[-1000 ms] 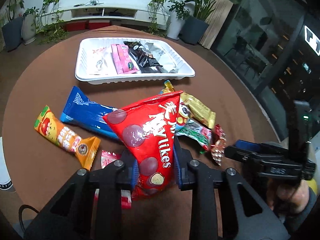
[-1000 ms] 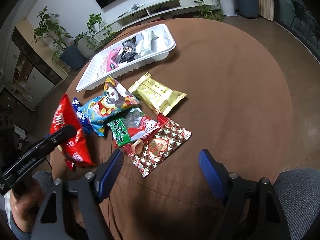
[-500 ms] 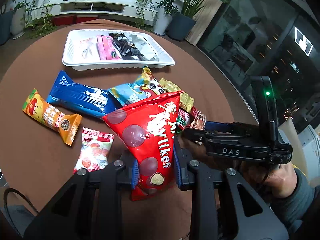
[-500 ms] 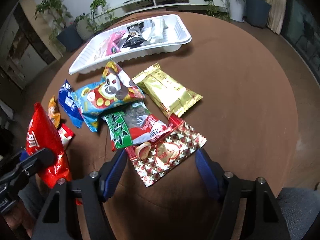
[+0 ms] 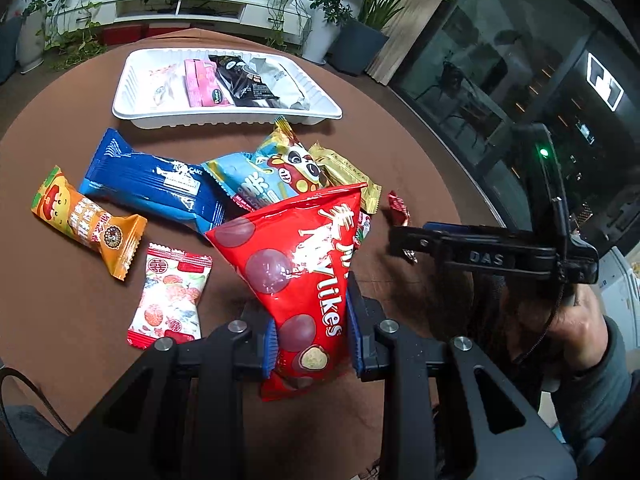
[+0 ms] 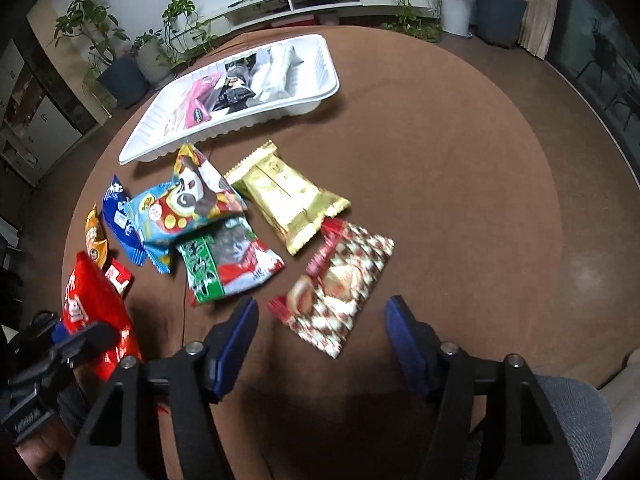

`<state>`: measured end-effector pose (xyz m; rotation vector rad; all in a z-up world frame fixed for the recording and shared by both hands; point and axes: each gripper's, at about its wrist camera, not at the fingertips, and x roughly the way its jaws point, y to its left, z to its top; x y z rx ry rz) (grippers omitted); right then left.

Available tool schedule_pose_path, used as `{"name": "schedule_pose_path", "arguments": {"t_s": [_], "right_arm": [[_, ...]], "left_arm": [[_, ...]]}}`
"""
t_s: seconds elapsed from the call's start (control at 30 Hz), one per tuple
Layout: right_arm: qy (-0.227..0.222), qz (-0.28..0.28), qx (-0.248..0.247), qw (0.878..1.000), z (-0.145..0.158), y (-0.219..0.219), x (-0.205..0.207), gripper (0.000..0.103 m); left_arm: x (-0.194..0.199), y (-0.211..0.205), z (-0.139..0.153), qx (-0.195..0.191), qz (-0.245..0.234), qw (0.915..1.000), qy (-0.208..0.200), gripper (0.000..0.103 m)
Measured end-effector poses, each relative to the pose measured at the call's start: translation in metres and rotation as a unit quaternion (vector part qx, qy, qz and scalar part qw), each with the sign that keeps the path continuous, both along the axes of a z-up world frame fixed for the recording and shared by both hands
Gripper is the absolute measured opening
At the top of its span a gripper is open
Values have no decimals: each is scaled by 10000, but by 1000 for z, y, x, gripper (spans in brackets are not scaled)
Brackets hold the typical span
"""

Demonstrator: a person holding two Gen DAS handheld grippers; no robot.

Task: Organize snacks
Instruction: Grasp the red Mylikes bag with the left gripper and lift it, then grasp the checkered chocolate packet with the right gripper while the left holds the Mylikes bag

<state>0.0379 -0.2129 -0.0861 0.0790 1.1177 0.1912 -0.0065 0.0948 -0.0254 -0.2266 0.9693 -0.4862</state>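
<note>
at the bottom middle of the left wrist view, the red snack bag (image 5: 302,280) was held tight between the blue pads of the left gripper (image 5: 312,338), above the brown table (image 5: 60,312). at the bottom of the right wrist view, the right gripper (image 6: 322,322) was spread wide with nothing in it, just below the red-and-white checked packet (image 6: 340,286). the white tray (image 5: 128,92) with four snacks inside was seen at the upper left of the left wrist view.

Tray (image 5: 120,108) at table's (image 6: 460,160) far side — loose snack packs (image 6: 288,204) in front.
</note>
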Motion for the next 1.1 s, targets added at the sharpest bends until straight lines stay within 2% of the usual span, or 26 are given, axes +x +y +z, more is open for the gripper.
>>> {"name": "schedule_pose_path", "arguments": {"t_s": [0.07, 0.17, 0.2, 0.27, 0.37, 0.5, 0.7, 0.77, 0.97, 1.1], "right_arm": [[81, -56, 147, 9998, -2, 0, 4, 69], [103, -43, -15, 9999, -10, 2, 9, 68], [-13, -46, -73, 10000, -9, 0, 9, 66], [-39, -70, -116, 9999, -9, -4, 9, 54], [-20, -75, -106, 9999, -9, -10, 10, 45], [-15, 30, -82, 10000, -9, -11, 10, 44], [-4, 111, 128, 9999, -9, -15, 11, 35], [36, 118, 222, 9997, -9, -18, 11, 21], [5, 115, 396, 9991, -5, -20, 8, 20], [-126, 128, 598, 9980, 9, -25, 2, 20]], "left_arm": [[1, 0, -1, 8, -7, 10000, 10, 25], [2, -1, -3, 15, -10, 10000, 31, 25], [2, -1, -4, 19, -18, 10000, 36, 25], [2, -2, -4, 37, -25, 10000, 39, 25], [3, -3, -6, 47, -34, 10000, 53, 25], [3, -6, -9, 74, -77, 9999, 94, 25], [5, -5, -11, 66, -51, 9999, 105, 25], [4, -5, -11, 57, -54, 9999, 105, 25], [4, -2, -9, 2, -46, 9999, 100, 25], [3, 2, -7, -62, -27, 9999, 103, 25]]}}
